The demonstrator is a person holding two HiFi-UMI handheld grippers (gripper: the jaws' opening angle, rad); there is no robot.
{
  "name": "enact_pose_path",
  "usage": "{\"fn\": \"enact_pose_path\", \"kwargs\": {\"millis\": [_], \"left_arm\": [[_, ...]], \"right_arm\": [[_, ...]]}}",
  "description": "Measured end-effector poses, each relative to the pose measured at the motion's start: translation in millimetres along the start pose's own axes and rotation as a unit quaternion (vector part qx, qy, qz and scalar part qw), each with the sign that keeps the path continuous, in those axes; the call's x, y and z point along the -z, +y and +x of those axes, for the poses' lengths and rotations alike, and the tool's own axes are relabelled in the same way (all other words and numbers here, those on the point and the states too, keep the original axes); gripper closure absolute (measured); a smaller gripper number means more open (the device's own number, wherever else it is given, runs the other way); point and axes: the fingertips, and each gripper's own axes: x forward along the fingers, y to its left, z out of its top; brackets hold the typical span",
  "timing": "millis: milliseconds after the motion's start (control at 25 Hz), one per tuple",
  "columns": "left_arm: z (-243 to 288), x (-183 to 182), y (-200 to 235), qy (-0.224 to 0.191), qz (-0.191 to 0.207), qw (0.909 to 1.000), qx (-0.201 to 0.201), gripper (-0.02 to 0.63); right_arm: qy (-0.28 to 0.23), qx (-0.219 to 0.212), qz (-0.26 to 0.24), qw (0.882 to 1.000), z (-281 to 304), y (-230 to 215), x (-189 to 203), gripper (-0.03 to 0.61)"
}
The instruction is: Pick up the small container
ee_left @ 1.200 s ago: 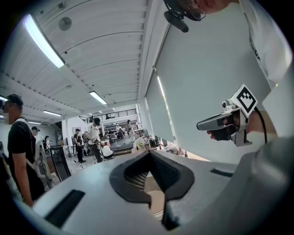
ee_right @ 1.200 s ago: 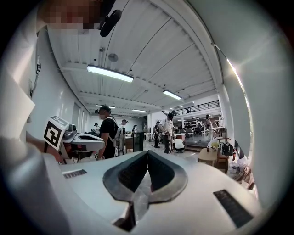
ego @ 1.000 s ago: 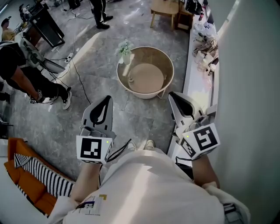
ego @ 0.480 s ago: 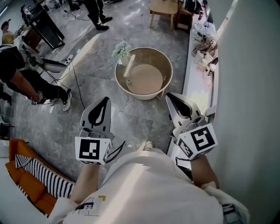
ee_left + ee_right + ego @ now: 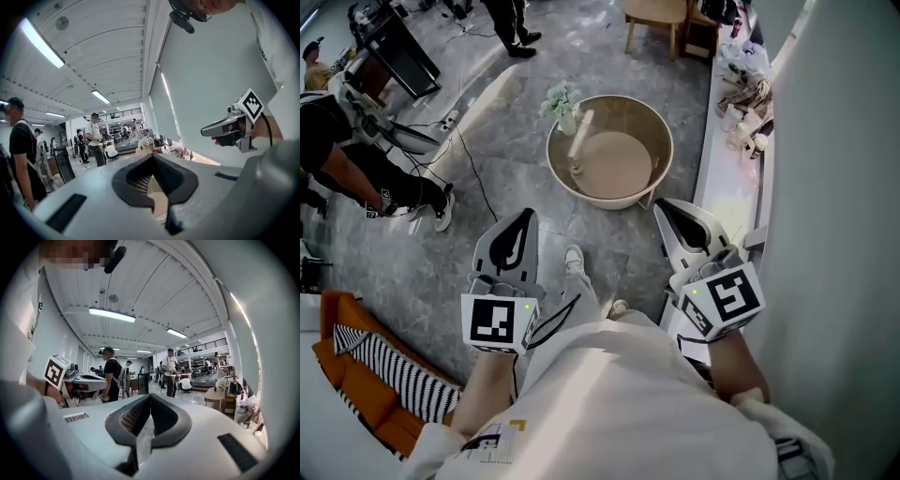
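A round beige tub-like table [image 5: 661,141] stands on the grey floor ahead of me. On its rim side sits a small white vase of flowers [image 5: 565,108], and a small pale container [image 5: 576,170] stands inside near the left. My left gripper [image 5: 525,217] and right gripper [image 5: 664,208] are held at waist height, short of the table, both shut and empty. The left gripper view shows its jaws [image 5: 152,157] closed together, with the right gripper [image 5: 229,129] off to the side. The right gripper's jaws [image 5: 150,397] also meet, with nothing in them.
A white ledge [image 5: 722,187] with clutter [image 5: 741,94] runs along the wall at right. A wooden stool [image 5: 656,14] stands beyond the table. A person [image 5: 337,150] crouches at left by cables [image 5: 469,159]. An orange seat with a striped cushion [image 5: 384,380] is at lower left.
My left shoe has stepped forward into view between the grippers. The grippers hold their pose and stay shut; the round table sits slightly higher in the view.
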Motion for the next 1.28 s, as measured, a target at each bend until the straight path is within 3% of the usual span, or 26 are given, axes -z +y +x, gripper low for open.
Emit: {"fn": "enact_pose_path", "kwargs": {"millis": [440, 1280], "left_arm": [[37, 30, 42, 0.003, -0.009, 0.9999, 0.012, 0.606], [171, 67, 198, 0.034, -0.029, 0.9988, 0.02, 0.606]], "right_arm": [[0.025, 0.012, 0.005, 1.0, 61, -2, 12, 0.571], [0.068, 0.026, -0.003, 0.997, 243, -49, 16, 0.571]]}}
